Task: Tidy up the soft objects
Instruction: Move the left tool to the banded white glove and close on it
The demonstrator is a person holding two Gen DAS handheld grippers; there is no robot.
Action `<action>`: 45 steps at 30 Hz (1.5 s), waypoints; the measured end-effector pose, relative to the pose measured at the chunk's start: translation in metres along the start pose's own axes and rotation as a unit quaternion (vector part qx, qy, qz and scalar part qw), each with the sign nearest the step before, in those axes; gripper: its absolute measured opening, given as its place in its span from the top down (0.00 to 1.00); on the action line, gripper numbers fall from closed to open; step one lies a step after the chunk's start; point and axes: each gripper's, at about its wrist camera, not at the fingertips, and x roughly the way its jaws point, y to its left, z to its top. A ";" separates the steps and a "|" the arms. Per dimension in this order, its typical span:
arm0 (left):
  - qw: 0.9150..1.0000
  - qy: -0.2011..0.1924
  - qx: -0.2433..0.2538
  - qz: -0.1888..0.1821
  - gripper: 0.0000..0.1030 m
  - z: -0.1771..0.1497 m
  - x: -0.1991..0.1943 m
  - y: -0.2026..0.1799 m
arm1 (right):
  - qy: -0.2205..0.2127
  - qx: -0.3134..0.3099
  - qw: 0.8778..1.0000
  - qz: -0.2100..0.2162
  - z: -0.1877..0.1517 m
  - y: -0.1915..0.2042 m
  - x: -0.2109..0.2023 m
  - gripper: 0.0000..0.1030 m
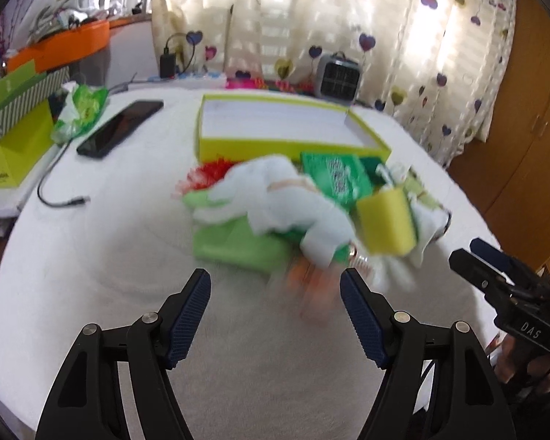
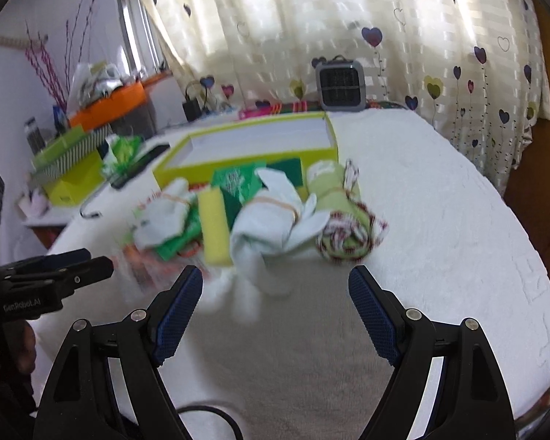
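Observation:
A pile of soft things lies on the white towel-covered table (image 1: 91, 275), in front of an open lime-green box (image 1: 289, 124). It holds a white cloth bundle (image 1: 282, 201) tied with a rubber band, a yellow sponge (image 1: 387, 225), a green packet (image 1: 335, 176), a folded green cloth (image 1: 234, 245) and a rolled green towel (image 2: 339, 220). My left gripper (image 1: 277, 315) is open and empty, just short of the pile. My right gripper (image 2: 275, 315) is open and empty, close to the white bundle (image 2: 271, 220). The box also shows in the right wrist view (image 2: 253, 146).
A black phone (image 1: 123, 128) with a cable and a green plastic bag (image 1: 79, 110) lie at the table's left. Green and orange boxes (image 1: 14, 110) stand beyond the left edge. A small grey fan (image 1: 339, 79) stands behind the box by the curtain. The right gripper shows at right (image 1: 495, 275).

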 end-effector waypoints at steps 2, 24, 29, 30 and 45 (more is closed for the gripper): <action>1.000 -0.012 0.001 -0.009 0.29 0.007 -0.005 0.000 | -0.005 0.004 1.000 0.003 0.004 -0.002 -0.002 0.20; 0.999 0.052 0.013 0.008 0.30 0.059 0.068 -0.007 | 0.042 -0.001 0.999 0.031 0.043 -0.005 0.045 0.57; 0.997 0.068 0.014 0.025 0.30 0.060 0.079 -0.004 | 0.063 0.014 0.997 0.042 0.043 -0.009 0.057 0.57; 0.997 0.072 0.013 0.028 0.30 0.061 0.082 -0.003 | 0.064 0.014 0.997 0.042 0.043 -0.010 0.058 0.57; 0.995 0.099 0.013 0.021 0.31 0.064 0.100 -0.006 | 0.093 0.003 0.995 0.029 0.039 -0.007 0.079 0.57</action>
